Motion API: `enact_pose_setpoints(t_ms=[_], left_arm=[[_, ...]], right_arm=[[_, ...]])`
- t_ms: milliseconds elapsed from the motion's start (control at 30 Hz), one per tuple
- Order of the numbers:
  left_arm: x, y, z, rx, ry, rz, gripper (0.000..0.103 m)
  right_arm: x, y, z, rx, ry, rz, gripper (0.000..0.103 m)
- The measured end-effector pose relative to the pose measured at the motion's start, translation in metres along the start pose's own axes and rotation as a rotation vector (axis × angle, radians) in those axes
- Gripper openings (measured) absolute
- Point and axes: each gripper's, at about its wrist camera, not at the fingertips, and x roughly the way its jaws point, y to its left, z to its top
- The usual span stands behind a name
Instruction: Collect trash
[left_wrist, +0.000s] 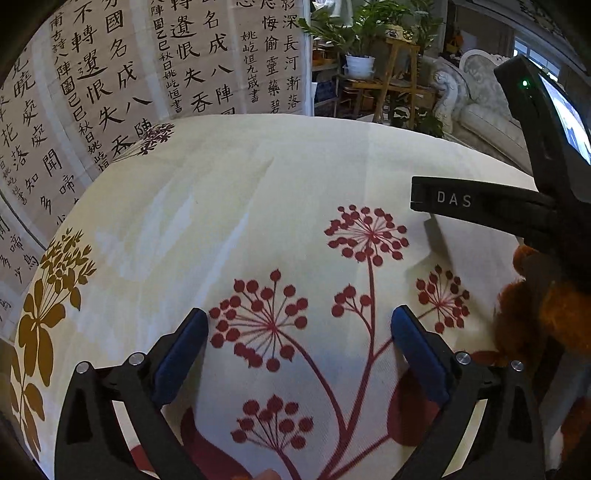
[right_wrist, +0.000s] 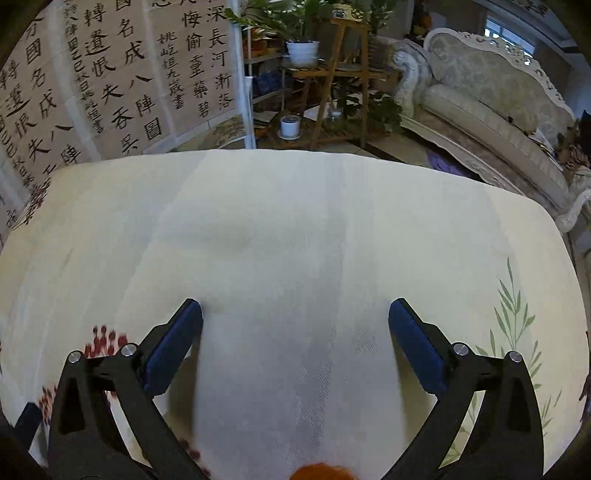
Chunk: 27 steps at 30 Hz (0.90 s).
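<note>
While both tools hang over the tabletop (left_wrist: 240, 206), the left tool (left_wrist: 300, 325) is wide open with nothing in it, above red flower prints. To its right, the right tool (right_wrist: 295, 315) is wide open and holds nothing too. A fuzzy orange thing (right_wrist: 323, 470) peeks in below it. I cannot tell if that is trash.

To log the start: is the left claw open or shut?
Open. The left claw shows its blue fingers wide apart, with only tablecloth between them.
</note>
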Motion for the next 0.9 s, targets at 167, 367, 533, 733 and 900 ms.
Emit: enact_pose_setpoints(t_ms=[167,367,533,733,900], left_arm=[[0.0005,0.0007,0.0024,0.000,0.001,-0.001,0.098],[0.0002,0.0008,0.0023,0.000,0.002,0.000,0.098],[0.0000,0.0008,0.0022,0.000,0.001,0.000,0.098],[0.0000,0.0007,0.0024,0.000,0.001,0.000,0.098],[0.0000,0.0006,0.0022,-0.001,0.001,0.000,0.098]], right_arm=[[0.0012,0.0008,0.0012,0.004,0.000,0.005,0.099],[0.0017,0.0001,0.0017,0.005,-0.001,0.005,0.099],[0.0017,0.0002,0.0013,0.004,0.000,0.004,0.099],[0.0015,0.0000,0.0012,0.005,-0.001,0.005,0.099],[0.0016,0.0000,0.0012,0.005,-0.001,0.005,0.099]])
